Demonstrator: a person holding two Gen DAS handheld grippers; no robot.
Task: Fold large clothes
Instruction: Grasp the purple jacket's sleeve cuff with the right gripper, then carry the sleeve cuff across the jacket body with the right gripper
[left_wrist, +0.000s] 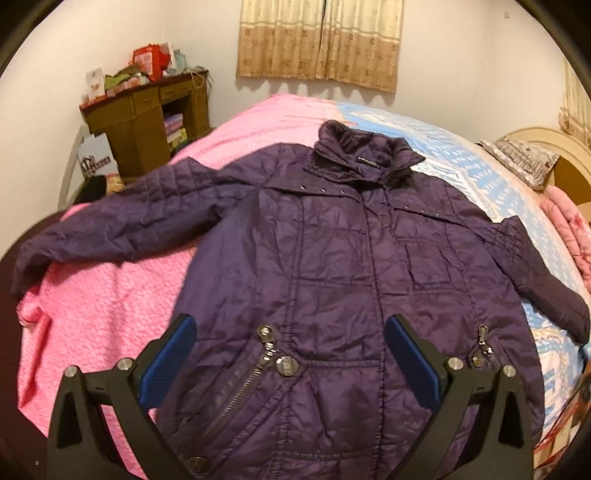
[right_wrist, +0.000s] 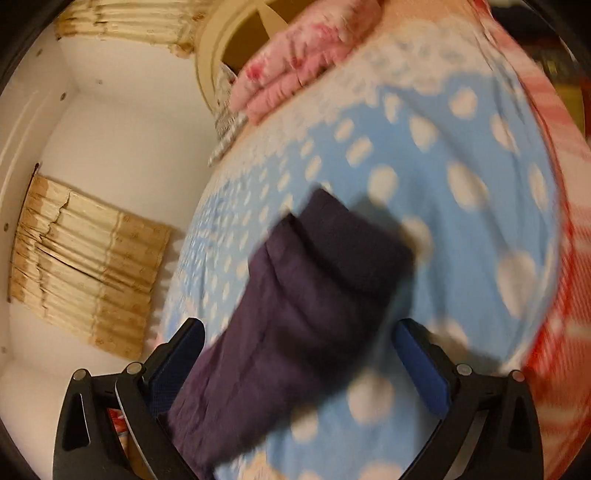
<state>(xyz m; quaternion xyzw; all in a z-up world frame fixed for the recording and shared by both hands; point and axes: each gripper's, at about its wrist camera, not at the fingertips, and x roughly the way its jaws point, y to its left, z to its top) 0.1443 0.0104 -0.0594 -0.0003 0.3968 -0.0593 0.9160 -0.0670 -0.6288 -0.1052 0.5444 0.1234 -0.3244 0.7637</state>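
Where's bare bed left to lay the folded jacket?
Pink cover is free below the jacket's left sleeve. Dotted blue cover is free beyond the right sleeve. The headboard end is crowded with a pillow and pink blanket.

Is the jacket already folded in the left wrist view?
No, the purple jacket lies flat and front up on the bed, with both sleeves spread out to the sides.

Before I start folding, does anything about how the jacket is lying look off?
Mostly fine: the purple jacket lies flat, front up, on the bed. Its sleeves are uneven, though; one stretches out sideways, the other bends downward. Both grippers are open.
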